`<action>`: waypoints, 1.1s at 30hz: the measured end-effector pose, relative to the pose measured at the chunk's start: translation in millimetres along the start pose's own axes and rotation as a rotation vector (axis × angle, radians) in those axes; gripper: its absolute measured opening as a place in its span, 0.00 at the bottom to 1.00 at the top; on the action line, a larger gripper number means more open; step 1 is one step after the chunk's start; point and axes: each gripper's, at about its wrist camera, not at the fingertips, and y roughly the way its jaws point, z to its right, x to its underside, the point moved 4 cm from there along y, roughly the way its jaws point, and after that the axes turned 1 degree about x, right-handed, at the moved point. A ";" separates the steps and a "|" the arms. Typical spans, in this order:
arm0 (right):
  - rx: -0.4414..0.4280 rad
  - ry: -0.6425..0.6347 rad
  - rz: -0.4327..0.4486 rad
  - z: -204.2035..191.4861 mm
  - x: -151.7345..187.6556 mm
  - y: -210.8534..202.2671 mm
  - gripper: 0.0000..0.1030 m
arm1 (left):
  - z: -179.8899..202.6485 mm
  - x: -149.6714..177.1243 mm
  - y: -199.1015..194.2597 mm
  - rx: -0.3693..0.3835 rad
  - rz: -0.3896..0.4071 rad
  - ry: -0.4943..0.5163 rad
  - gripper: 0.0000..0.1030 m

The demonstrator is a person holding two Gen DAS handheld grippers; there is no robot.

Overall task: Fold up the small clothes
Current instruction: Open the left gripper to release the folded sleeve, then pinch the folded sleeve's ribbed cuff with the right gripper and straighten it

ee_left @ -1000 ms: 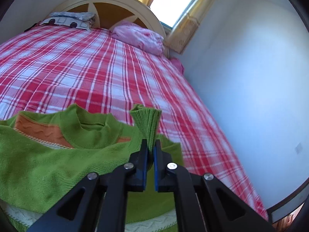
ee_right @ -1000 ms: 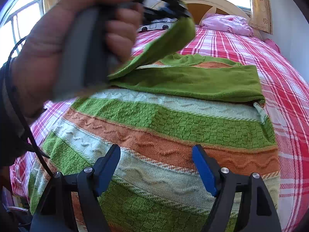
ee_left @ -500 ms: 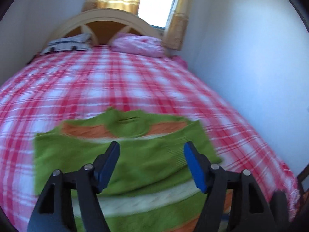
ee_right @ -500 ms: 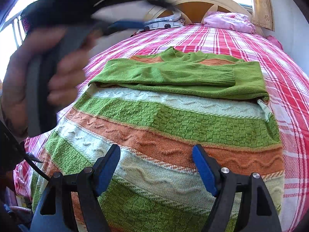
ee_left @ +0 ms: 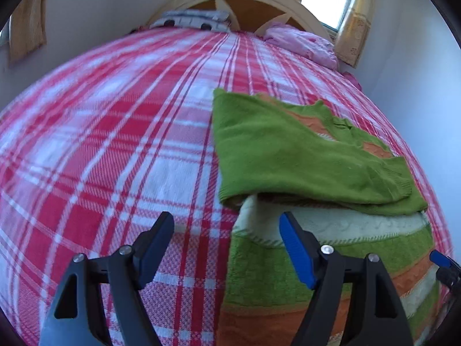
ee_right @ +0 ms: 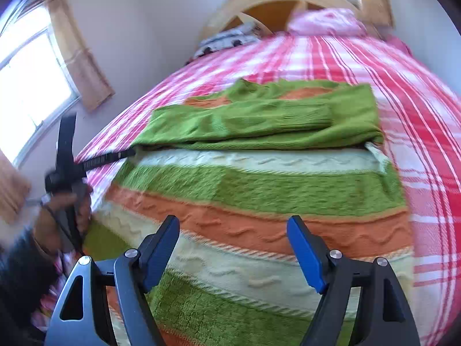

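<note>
Plaid bed (ee_left: pixel 115 150): striped sweater (ee_right: pixel 259 196) runs lengthwise up-frame beyond my right gripper (ee_right: pixel 233 248); left gripper (ee_left: pixel 226 242) straddles its edge; both jaws spread, empty.

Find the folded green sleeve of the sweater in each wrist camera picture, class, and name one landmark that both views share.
Left wrist: the green sleeve lies right of centre, across the sweater's chest, above the cream stripe.
Right wrist: the green sleeve lies across the upper middle, its ribbed cuff pointing right.
Shared landmark: the pink pillow by the headboard, at the top of both views.
</note>
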 end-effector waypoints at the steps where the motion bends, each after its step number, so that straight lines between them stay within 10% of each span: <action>1: 0.005 0.017 0.015 4.9 -10.0 -3.9 0.75 | -3.5 -0.3 -0.1 0.008 0.004 -0.014 0.76; 9: 0.126 0.149 0.088 42.8 -95.9 27.4 0.51 | -26.0 4.5 -10.1 -0.025 0.068 -0.127 0.79; 16: 0.151 0.147 -0.069 34.7 -113.8 104.8 0.48 | -29.7 4.0 -9.2 0.010 0.067 -0.137 0.83; 22: 0.205 0.073 -0.064 28.6 -106.0 108.8 0.08 | -32.1 4.3 -9.6 0.048 0.072 -0.155 0.86; 33: 0.369 -0.024 0.032 50.9 -105.7 67.0 0.07 | -29.2 4.1 -9.1 0.043 0.070 -0.147 0.87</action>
